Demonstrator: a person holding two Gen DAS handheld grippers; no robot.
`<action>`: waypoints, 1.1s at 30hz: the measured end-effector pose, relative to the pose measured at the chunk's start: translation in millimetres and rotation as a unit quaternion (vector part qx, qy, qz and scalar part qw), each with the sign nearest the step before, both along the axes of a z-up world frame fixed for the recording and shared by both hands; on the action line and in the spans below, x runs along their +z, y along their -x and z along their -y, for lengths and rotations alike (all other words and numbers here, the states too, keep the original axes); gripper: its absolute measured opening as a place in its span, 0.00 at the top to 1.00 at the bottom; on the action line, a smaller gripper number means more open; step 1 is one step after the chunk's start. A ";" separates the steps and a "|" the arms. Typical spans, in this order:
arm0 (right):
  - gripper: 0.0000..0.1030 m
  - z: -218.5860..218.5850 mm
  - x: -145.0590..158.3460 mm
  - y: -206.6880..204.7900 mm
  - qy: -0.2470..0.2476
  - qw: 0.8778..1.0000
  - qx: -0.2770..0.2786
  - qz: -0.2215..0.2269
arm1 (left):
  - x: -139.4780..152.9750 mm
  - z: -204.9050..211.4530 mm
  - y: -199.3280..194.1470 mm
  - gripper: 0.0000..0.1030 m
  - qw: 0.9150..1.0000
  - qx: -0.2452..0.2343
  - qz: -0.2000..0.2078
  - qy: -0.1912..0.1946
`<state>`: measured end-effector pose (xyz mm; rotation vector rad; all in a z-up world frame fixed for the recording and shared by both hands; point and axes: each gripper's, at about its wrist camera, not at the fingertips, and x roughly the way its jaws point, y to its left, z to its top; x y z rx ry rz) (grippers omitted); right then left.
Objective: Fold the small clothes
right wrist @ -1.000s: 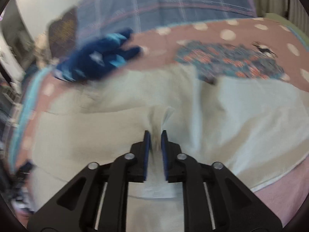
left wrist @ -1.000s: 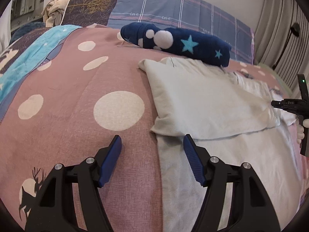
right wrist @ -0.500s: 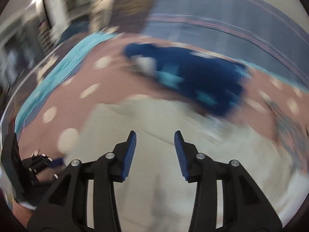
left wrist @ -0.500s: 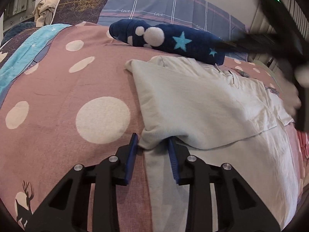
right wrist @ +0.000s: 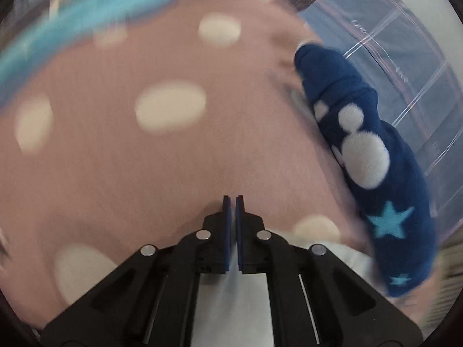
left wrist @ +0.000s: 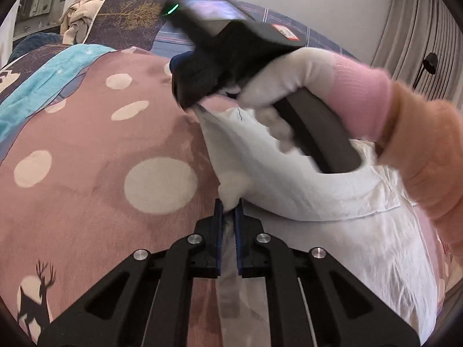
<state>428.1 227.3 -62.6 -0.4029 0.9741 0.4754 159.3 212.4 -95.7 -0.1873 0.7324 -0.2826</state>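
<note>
left wrist: pale garment (left wrist: 312, 190) folded, corner pinched.

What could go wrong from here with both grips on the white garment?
1. The left hand-held gripper pinches only a small bunched corner of the white garment; pulling could slip it free.
2. The right hand-held gripper looks shut at the garment's far corner, but its view is blurred, so that hold is unconfirmed.
3. The navy star-patterned plush lies right beside that corner and could get dragged or trapped in the fold.
</note>
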 end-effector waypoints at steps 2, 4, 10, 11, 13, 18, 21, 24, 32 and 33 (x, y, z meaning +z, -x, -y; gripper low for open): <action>1.00 15.4 -0.6 -9.8 -0.066 0.998 -0.020 -0.011 | -7.1 -0.4 -3.4 0.93 1.000 0.007 -0.028 -0.003; 0.96 30.2 -5.9 -17.3 -0.083 0.995 -0.040 -0.032 | -10.8 -4.0 -7.0 0.92 0.999 0.011 -0.044 0.004; 0.90 131.4 28.8 42.4 -0.146 0.987 -0.071 0.008 | -10.1 -4.6 1.3 0.89 0.999 0.017 -0.041 -0.011; 0.90 160.4 34.5 67.9 -0.160 0.984 -0.074 0.010 | -10.7 -6.0 1.8 0.88 0.999 0.016 -0.042 -0.008; 0.88 198.7 36.1 101.1 -0.175 0.981 -0.082 0.004 | -11.5 -8.6 1.8 0.86 0.999 0.015 -0.042 -0.002; 0.76 315.3 9.6 190.0 -0.201 0.967 -0.158 -0.025 | -12.5 -17.4 1.3 0.76 0.998 0.006 -0.043 0.035; 0.76 357.4 -25.3 210.1 -0.191 0.956 -0.218 -0.040 | -5.9 -34.8 -3.1 0.63 0.991 -0.001 -0.040 0.126; 0.80 374.8 -41.0 227.4 -0.256 0.944 -0.209 -0.009 | 5.4 -41.0 -28.4 0.51 0.979 -0.021 -0.055 0.198; 0.75 388.4 -44.1 233.7 -0.299 0.932 -0.203 -0.018 | -17.4 -22.8 -147.0 0.50 0.981 0.057 -0.154 0.101; 0.75 389.2 -44.1 234.4 -0.301 0.932 -0.203 -0.018 | -17.5 -22.9 -158.0 0.50 0.981 0.066 -0.148 0.106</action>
